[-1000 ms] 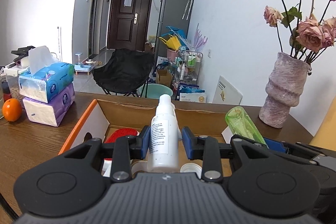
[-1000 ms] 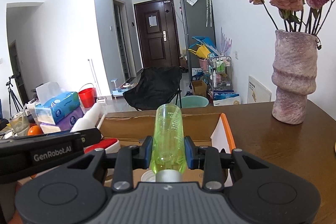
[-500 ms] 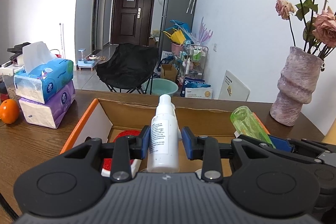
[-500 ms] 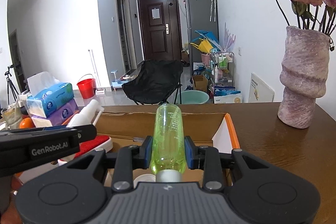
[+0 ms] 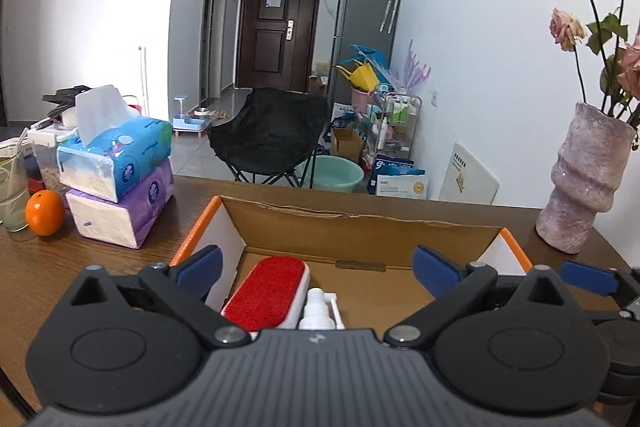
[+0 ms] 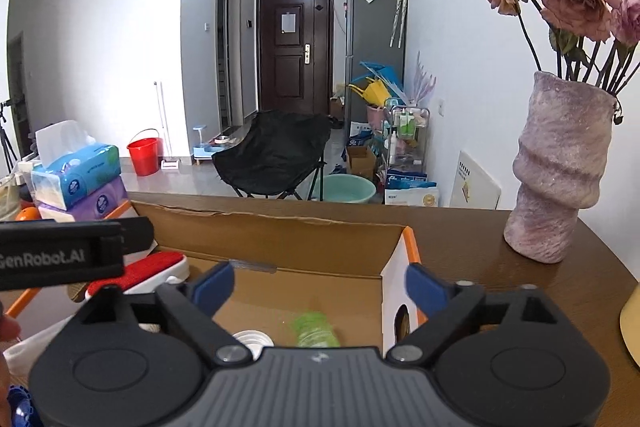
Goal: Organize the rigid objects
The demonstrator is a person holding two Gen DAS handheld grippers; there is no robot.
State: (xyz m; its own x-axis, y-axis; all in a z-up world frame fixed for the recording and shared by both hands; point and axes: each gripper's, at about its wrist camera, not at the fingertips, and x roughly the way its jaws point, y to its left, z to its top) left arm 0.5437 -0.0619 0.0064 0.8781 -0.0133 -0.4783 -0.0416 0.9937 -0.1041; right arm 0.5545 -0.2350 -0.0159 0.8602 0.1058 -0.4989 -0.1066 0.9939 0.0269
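Observation:
An open cardboard box (image 5: 360,227) with orange edges sits on the brown table. My left gripper (image 5: 320,267) is open and empty above it. Below it in the box lie a white spray bottle (image 5: 318,313) and a red-topped white brush (image 5: 268,293). My right gripper (image 6: 318,285) is also open and empty over the same box (image 6: 280,235). A green translucent bottle (image 6: 314,327), blurred, lies in the box under it, next to a white cap (image 6: 252,339). The brush also shows in the right wrist view (image 6: 144,271).
Two stacked tissue packs (image 5: 120,167), an orange (image 5: 45,213) and a glass (image 5: 12,191) stand left of the box. A pink vase with dried roses (image 5: 580,183) stands at the right. A black folding chair (image 5: 268,135) is beyond the table.
Both grippers opened. The white spray bottle dropped from the left gripper and the green bottle from the right gripper; both now lie in the box.

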